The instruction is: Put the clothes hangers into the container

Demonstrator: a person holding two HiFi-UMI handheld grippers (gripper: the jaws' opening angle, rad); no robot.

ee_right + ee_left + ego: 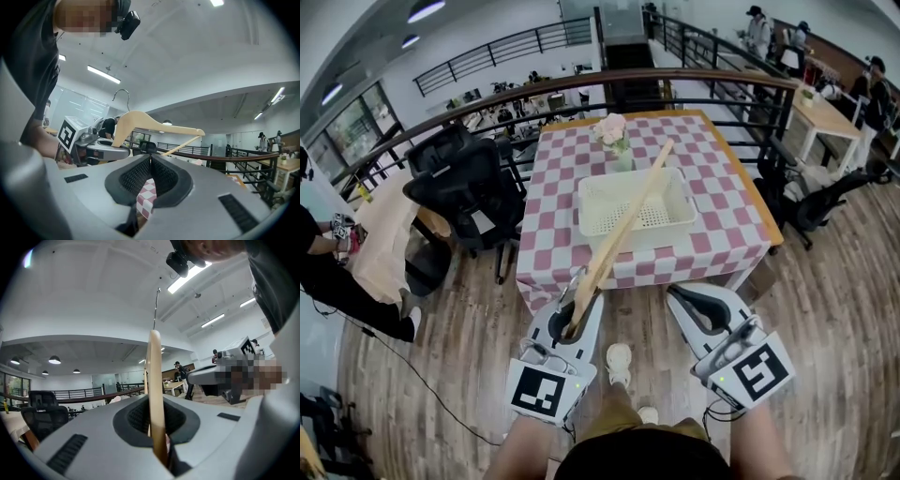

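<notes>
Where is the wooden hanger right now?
In the head view, the wooden clothes hanger is clamped in the left gripper at the lower left. In the picture it slants up across the white basket on the checkered table.

The head view looks steeply down on the counter (553, 202); both gripper views face level — each catching the hanger (154, 380) close up.
</notes>
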